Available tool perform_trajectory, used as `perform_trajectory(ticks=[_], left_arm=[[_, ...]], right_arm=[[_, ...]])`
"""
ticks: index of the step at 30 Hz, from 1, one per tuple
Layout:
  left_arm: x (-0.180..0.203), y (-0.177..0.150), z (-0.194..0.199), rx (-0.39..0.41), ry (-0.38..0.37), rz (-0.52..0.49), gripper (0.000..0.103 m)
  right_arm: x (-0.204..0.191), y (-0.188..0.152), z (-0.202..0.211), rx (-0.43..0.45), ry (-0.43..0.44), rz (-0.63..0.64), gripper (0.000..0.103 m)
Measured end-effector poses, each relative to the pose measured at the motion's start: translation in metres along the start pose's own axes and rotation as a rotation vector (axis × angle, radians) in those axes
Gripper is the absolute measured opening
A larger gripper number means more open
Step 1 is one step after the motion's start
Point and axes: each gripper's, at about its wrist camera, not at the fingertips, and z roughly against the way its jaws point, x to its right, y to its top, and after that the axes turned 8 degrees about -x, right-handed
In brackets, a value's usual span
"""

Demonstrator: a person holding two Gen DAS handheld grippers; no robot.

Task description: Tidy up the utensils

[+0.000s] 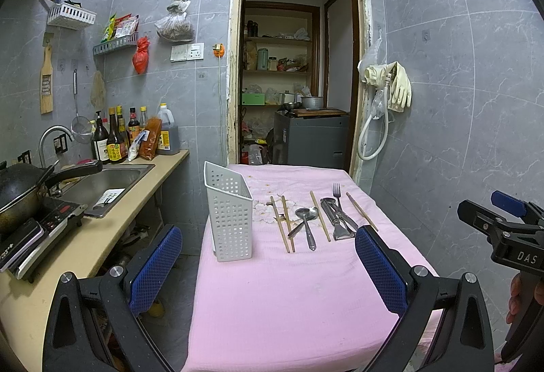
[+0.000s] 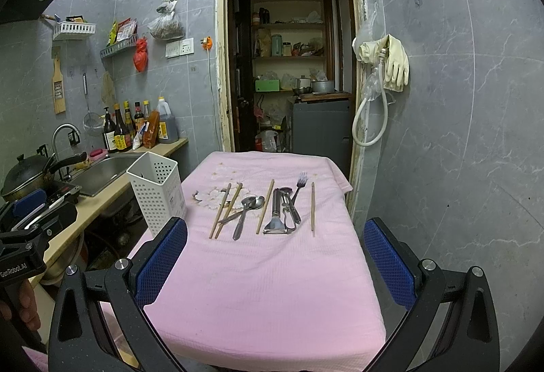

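A white perforated utensil holder (image 1: 231, 215) (image 2: 158, 191) stands upright and empty at the left edge of a pink-clothed table (image 1: 289, 297) (image 2: 272, 287). To its right lie, in a row, wooden chopsticks (image 1: 284, 224) (image 2: 226, 210), two metal spoons (image 1: 306, 222) (image 2: 248, 210), another chopstick (image 2: 265, 206), a peeler and metal tools (image 1: 336, 215) (image 2: 280, 212), a fork (image 1: 336, 191) (image 2: 301, 183) and a last chopstick (image 1: 362, 211) (image 2: 312, 208). My left gripper (image 1: 268, 266) and right gripper (image 2: 275, 259) are both open and empty, hovering above the near half of the table.
A counter (image 1: 102, 236) at left holds a sink (image 1: 102, 185), a wok (image 1: 17, 191) on a cooktop and sauce bottles (image 1: 132, 134). An open doorway (image 1: 295, 66) lies behind the table. Rubber gloves (image 1: 397, 86) hang on the right wall.
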Motion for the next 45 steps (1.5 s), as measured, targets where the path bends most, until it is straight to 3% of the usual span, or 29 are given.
perform_trajectory(ticks=[12, 18, 29, 45], left_arm=[[-0.006, -0.008, -0.007, -0.018, 0.0, -0.002, 0.103], [-0.015, -0.003, -0.017, 0.0, 0.004, -0.006, 0.103], [-0.001, 0.037, -0.047, 0.048, -0.004, -0.015, 0.103], [0.045, 0.107, -0.152, 0.063, -0.036, -0.025, 0.103]], right_arm=[[-0.005, -0.006, -0.001, 0.0, -0.004, -0.011, 0.102], [-0.018, -0.011, -0.002, 0.042, -0.045, 0.005, 0.102], [-0.003, 0.037, -0.019, 0.08, -0.05, 0.022, 0.102], [0.051, 0.115, -0.13, 0.095, -0.059, 0.004, 0.102]])
